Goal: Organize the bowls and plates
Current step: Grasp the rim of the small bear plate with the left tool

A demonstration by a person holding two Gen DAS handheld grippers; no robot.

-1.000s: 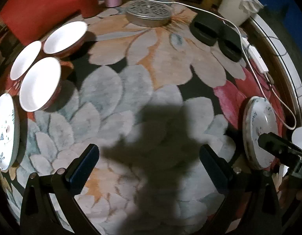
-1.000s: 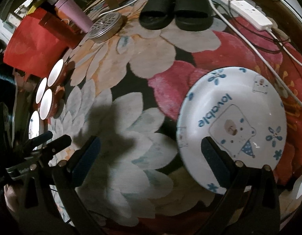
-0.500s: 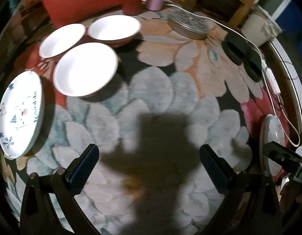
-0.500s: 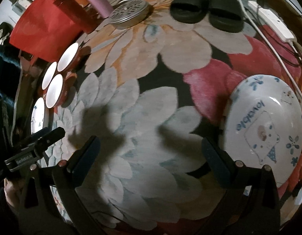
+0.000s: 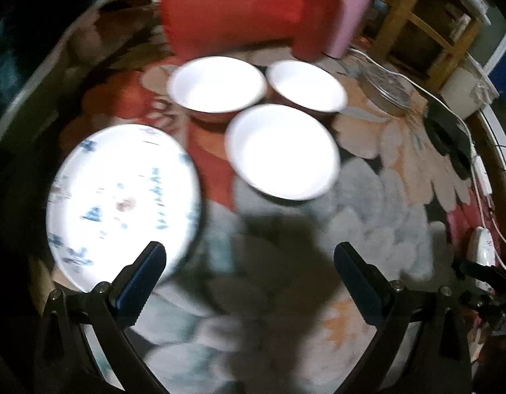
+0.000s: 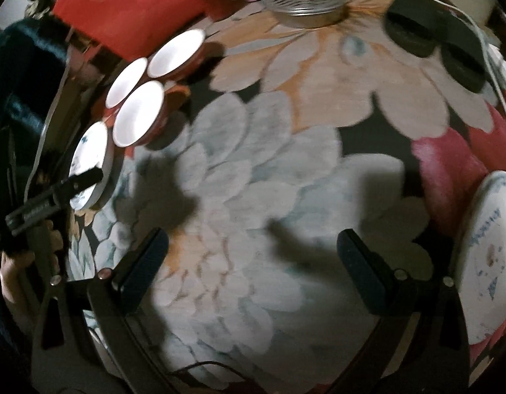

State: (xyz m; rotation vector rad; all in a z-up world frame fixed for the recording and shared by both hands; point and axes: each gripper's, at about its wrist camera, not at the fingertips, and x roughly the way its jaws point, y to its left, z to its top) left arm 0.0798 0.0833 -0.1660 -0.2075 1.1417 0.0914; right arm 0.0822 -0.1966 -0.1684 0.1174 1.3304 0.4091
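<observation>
Three white bowls with red outsides sit together on the floral rug: the near bowl [image 5: 280,152], the far left bowl [image 5: 216,83] and the far right bowl [image 5: 305,85]. A white plate with blue print [image 5: 121,200] lies left of them. My left gripper [image 5: 249,279] is open and empty, its left finger over that plate's near edge. A second printed plate [image 6: 486,256] lies at the right edge of the right wrist view. My right gripper [image 6: 253,259] hangs open over bare rug, left of that plate. The left gripper [image 6: 85,177] also shows there, by the first plate [image 6: 88,157].
A red box [image 5: 230,6] and a pink bottle [image 5: 351,13] stand behind the bowls. A round metal lid [image 6: 305,6], black slippers [image 6: 433,36], a white power strip [image 5: 482,177] with its cord and a wooden frame [image 5: 427,19] lie at the rug's far right.
The left gripper has swung left toward the bowls and the first plate, which now fill its view. The right gripper has moved left, leaving its plate at the right edge.
</observation>
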